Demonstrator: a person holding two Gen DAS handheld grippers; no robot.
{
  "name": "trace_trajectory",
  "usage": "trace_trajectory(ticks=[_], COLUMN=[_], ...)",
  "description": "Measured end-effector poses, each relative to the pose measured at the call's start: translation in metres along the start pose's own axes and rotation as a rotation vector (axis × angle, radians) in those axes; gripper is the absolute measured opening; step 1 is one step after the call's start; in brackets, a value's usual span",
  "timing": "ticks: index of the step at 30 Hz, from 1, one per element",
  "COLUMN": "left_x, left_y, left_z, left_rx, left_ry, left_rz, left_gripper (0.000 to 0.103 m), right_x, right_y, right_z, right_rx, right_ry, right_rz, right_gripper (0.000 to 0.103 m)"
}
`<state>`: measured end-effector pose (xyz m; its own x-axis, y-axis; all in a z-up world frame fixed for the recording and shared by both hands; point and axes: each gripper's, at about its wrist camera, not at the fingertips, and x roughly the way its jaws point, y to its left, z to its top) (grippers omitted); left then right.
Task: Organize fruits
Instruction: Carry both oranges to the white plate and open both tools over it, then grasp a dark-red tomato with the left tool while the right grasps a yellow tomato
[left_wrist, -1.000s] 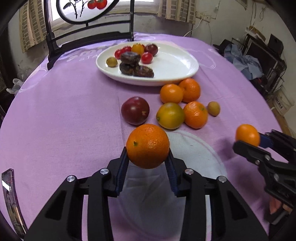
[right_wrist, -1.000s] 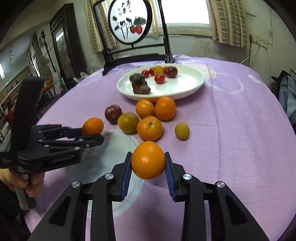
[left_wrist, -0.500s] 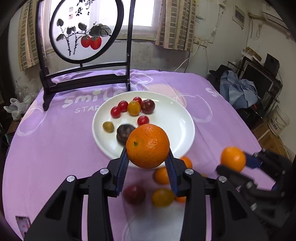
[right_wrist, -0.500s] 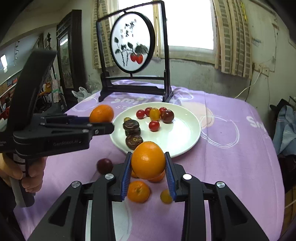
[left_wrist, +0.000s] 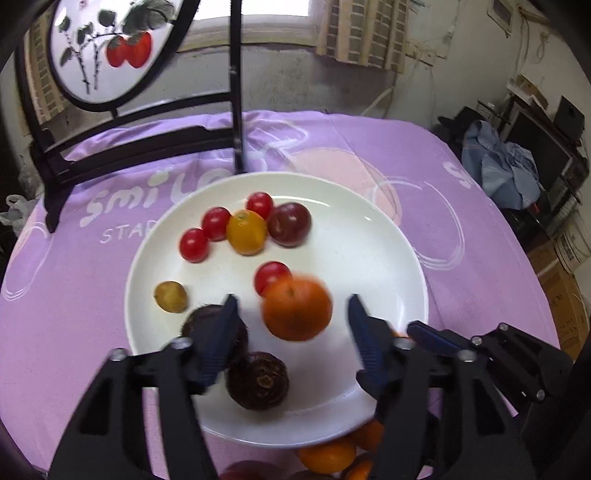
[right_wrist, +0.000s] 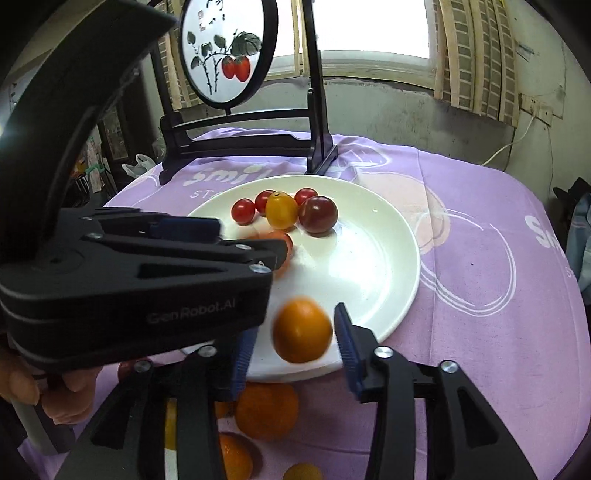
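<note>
Above the white plate (left_wrist: 369, 258), my left gripper (left_wrist: 293, 332) is opening its jaws. A blurred orange (left_wrist: 297, 309) sits loose between them, touching neither pad. In the right wrist view my right gripper (right_wrist: 295, 349) is opening too, over the plate's (right_wrist: 362, 266) near rim. Its orange (right_wrist: 302, 330) is blurred and free of the pads. The left gripper (right_wrist: 255, 240) crosses that view and hides part of my right gripper's left finger. The plate also holds red cherry tomatoes (left_wrist: 216, 223), a yellow tomato (left_wrist: 246, 232), a dark purple one (left_wrist: 290, 224) and two brown fruits (left_wrist: 257, 380).
A black stand with a round painted panel (left_wrist: 110, 55) rises behind the plate. More oranges (right_wrist: 266, 410) lie on the purple cloth (right_wrist: 480, 277) in front of the plate. A hand (right_wrist: 22, 384) holds the left gripper. Boxes and clothes (left_wrist: 506, 173) stand beyond the table's right edge.
Both grippers moved forward from the loose fruit to over the plate. Their jaws spread and each orange came free of its pads.
</note>
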<state>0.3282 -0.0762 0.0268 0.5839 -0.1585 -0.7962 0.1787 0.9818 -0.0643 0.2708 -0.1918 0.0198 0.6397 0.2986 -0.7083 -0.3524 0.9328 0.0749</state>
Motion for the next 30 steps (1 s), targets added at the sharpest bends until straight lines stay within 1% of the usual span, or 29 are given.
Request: trace_trajectory(ticks=[1,5,8,10,12,13,15,17,18,20,22,24,28,30], left_x=[-0.005,-0.030,-0.056,-0.074,-0.087,-0.094,-0.106,-0.115,-0.117,-0.119,-0.116,-0.110,-0.098,-0.092], left_y=[0.002,0.008,0.013,0.014,0.013,0.013,0.014,0.015,0.016,0.019,0.025,0.031,0.040,0.042], left_z=[0.000,-0.005,-0.017,-0.030,-0.043,-0.052,-0.071,-0.092,-0.102,-0.125,-0.148,-0.165,-0.189,-0.193], left_rx=[-0.011,-0.026,-0.033,-0.026,-0.006,0.003,0.010,0.017,0.018,0.005,-0.021,-0.045,-0.073,-0.070], left_ry=[-0.024,-0.055,-0.089,-0.110,-0.111,-0.111,-0.112,-0.105,-0.099,-0.075,-0.043,-0.013,0.021,0.023], left_rz=[0.003,-0.008,0.000,0.008,0.015,0.022,0.034,0.045,0.048,0.047,0.031,0.034,0.029,0.034], left_gripper=[0.070,0.074,0.083,0.085,0.090,0.090,0.095,0.095,0.096,0.096,0.096,0.096,0.096,0.096], right_x=[-0.002,-0.017,-0.036,-0.050,-0.061,-0.067,-0.078,-0.088,-0.091,-0.094,-0.095,-0.094,-0.088,-0.080], right_y=[0.000,0.000,-0.002,-0.002,-0.003,-0.003,-0.003,0.000,0.001,0.005,0.009,0.012,0.018,0.020], right_z=[-0.001,-0.009,-0.017,-0.026,-0.034,-0.039,-0.051,-0.067,-0.074,-0.087,-0.098,-0.109,-0.124,-0.127], right_rx=[0.003,0.014,0.026,0.030,0.035,0.040,0.051,0.059,0.062,0.059,0.053,0.053,0.044,0.029], right_ry=[-0.003,-0.016,-0.035,-0.044,-0.044,-0.045,-0.043,-0.037,-0.032,-0.014,0.002,0.022,0.068,0.093], right_rz=[0.001,0.007,0.003,-0.004,-0.011,-0.015,-0.023,-0.026,-0.026,-0.030,-0.044,-0.057,-0.085,-0.125], right_gripper=[0.047,0.049,0.059,0.060,0.061,0.061,0.064,0.067,0.069,0.069,0.069,0.069,0.069,0.069])
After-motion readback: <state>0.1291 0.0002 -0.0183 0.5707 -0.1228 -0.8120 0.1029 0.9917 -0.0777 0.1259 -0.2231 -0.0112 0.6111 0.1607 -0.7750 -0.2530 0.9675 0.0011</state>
